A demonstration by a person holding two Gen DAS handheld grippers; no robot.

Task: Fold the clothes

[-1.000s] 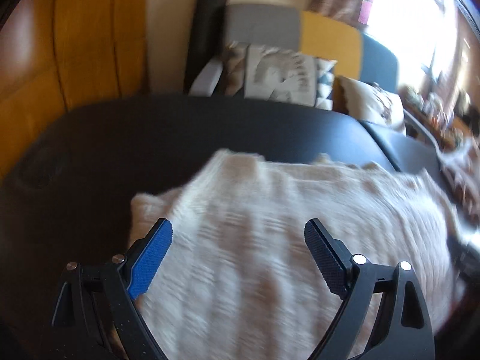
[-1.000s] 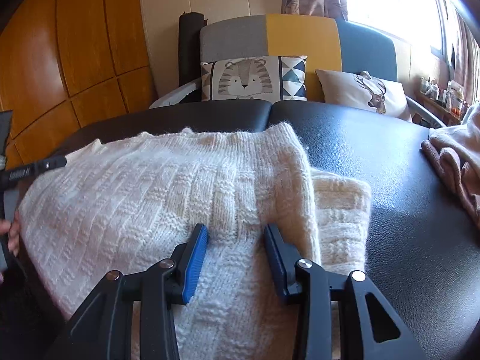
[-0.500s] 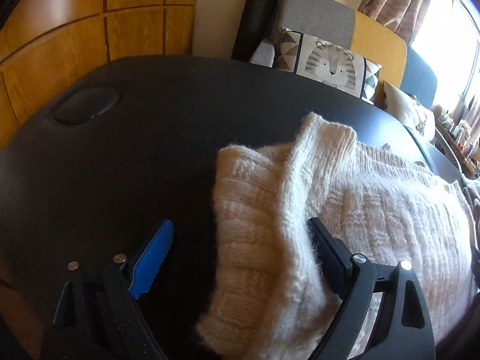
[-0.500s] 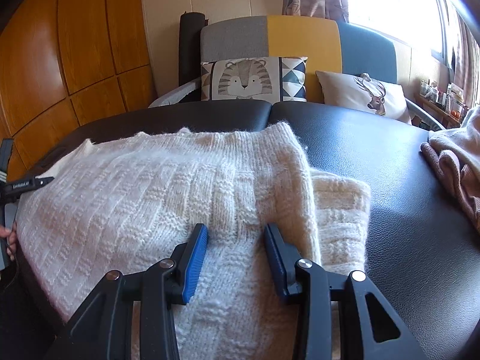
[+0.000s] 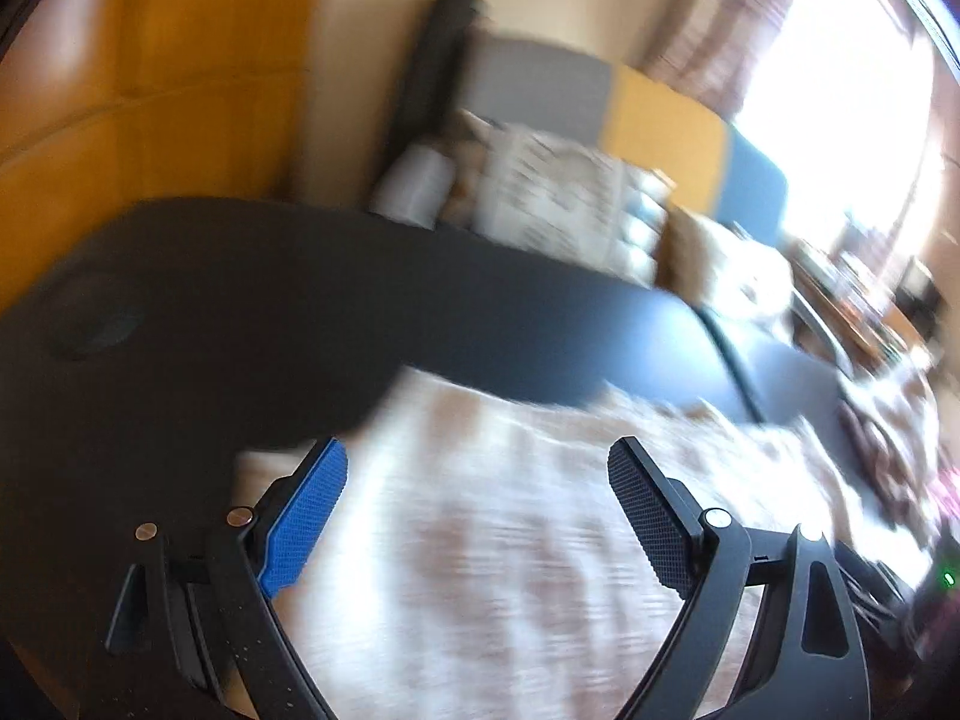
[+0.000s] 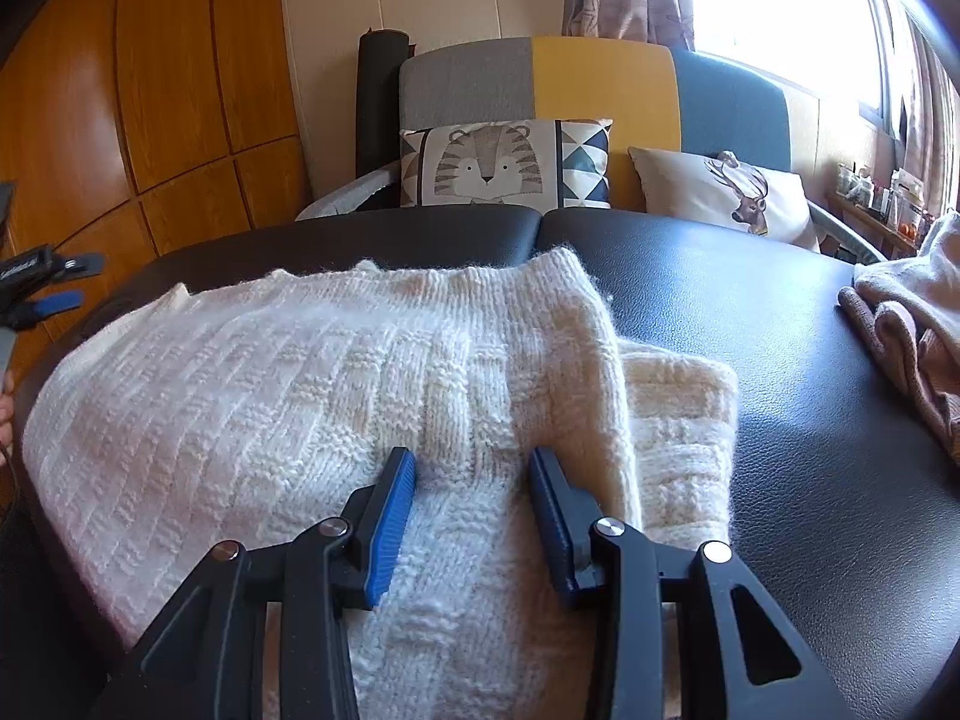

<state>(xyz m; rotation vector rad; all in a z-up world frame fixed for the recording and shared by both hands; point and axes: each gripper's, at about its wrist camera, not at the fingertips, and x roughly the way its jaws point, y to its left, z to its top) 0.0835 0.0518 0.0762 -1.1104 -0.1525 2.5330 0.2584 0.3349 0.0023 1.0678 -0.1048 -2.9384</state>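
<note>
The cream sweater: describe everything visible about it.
The cream sweater is a fuzzy chunky knit with a basket-weave pattern and ribbed edge. It lies flat on the black padded table, one flap folded over a lower layer at its right. The right gripper rests on it, fingers apart; the left gripper is open above it.

Fuzzy knitted sweater (image 6: pixel 312 384), glossy leather table (image 6: pixel 780 360)

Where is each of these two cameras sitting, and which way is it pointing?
Left wrist: rides the left gripper, looking along its open fingers over the blurred cream sweater toward the sofa.
Right wrist: rides the right gripper, fingers apart on the sweater, facing the tiger cushion; the other gripper shows at far left.
Shared: sweater, black table, sofa.
</note>
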